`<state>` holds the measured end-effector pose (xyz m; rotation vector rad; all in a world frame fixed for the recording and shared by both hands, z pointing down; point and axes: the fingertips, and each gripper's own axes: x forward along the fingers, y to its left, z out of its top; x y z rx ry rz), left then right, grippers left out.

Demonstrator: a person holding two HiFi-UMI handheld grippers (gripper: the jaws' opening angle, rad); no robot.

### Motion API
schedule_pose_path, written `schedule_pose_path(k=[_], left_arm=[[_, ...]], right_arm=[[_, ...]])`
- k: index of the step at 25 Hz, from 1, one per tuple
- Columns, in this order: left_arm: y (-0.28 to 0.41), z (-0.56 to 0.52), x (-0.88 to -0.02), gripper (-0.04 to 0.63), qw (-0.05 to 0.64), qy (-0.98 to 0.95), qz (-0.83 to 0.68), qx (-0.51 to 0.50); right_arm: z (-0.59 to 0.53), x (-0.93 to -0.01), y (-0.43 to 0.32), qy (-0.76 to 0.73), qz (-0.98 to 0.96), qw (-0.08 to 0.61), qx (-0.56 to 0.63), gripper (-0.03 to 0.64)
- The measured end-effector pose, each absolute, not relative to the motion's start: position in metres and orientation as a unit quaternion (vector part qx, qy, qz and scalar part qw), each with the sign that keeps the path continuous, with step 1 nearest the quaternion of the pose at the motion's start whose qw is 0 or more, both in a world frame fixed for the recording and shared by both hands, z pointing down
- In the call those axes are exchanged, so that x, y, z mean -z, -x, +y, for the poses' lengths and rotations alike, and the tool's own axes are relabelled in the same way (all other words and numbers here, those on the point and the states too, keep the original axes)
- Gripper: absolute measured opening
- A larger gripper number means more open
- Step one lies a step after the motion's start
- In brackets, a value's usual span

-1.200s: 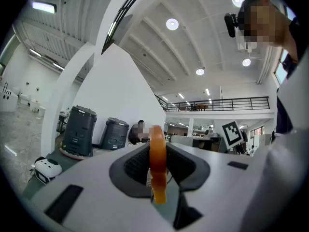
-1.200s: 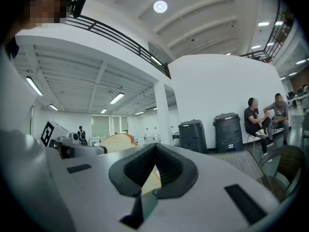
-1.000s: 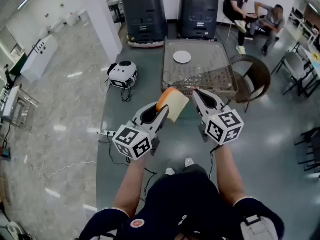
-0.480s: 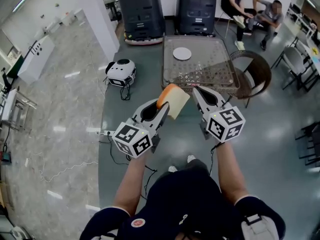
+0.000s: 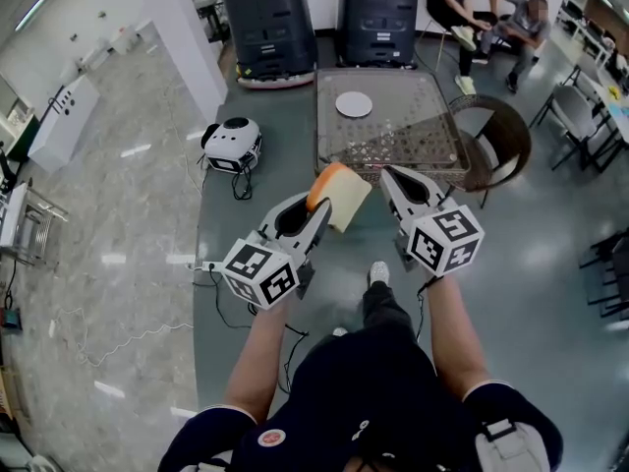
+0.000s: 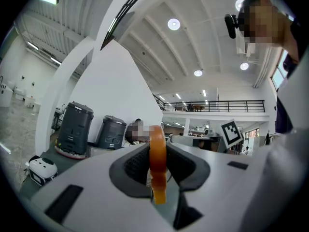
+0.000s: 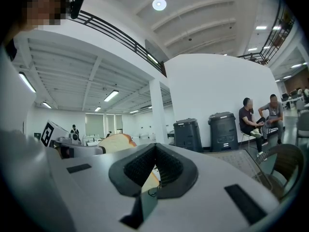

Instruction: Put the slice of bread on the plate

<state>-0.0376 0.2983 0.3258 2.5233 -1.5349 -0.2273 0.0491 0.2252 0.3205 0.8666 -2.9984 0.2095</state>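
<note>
My left gripper [image 5: 316, 216] is shut on a slice of bread [image 5: 340, 198], pale with an orange-brown crust, held upright in the air. The left gripper view shows the slice edge-on [image 6: 157, 170] between the pads of that gripper [image 6: 157, 151]. Level with it on the right, my right gripper [image 5: 393, 179] is shut and holds nothing; in its own view the gripper [image 7: 155, 149] has its pads meeting, with the slice [image 7: 116, 141] off to its left. A small white plate [image 5: 354, 104] lies on the glass-topped table [image 5: 432, 155] ahead, beyond both grippers.
Two dark bins [image 5: 270, 18] stand behind the table. A wicker chair [image 5: 499, 146] is at the table's right side. A white round device [image 5: 228, 146] and cables lie on the floor to the left. Two people [image 5: 491, 8] sit at the back right.
The person has stepped toward the table; a shoe now shows ahead on the floor. Both grippers have come along with them, and the bread stays held in the left one.
</note>
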Motion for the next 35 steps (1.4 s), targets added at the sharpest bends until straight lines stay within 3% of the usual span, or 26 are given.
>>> schedule_pose_path(k=[15, 35], left_arm=[[0.045, 0.221, -0.331, 0.094, 0.091, -0.850, -0.514, 0.066], [0.054, 0.035, -0.333, 0.094, 0.109, -0.831, -0.543, 0.040]], right_arm=[[0.147, -0.324, -0.038, -0.278, -0.958, -0.003, -0.074, 0.006], [-0.044, -0.331, -0.024, -0.242, -0.965, -0.003, -0.104, 0.006]])
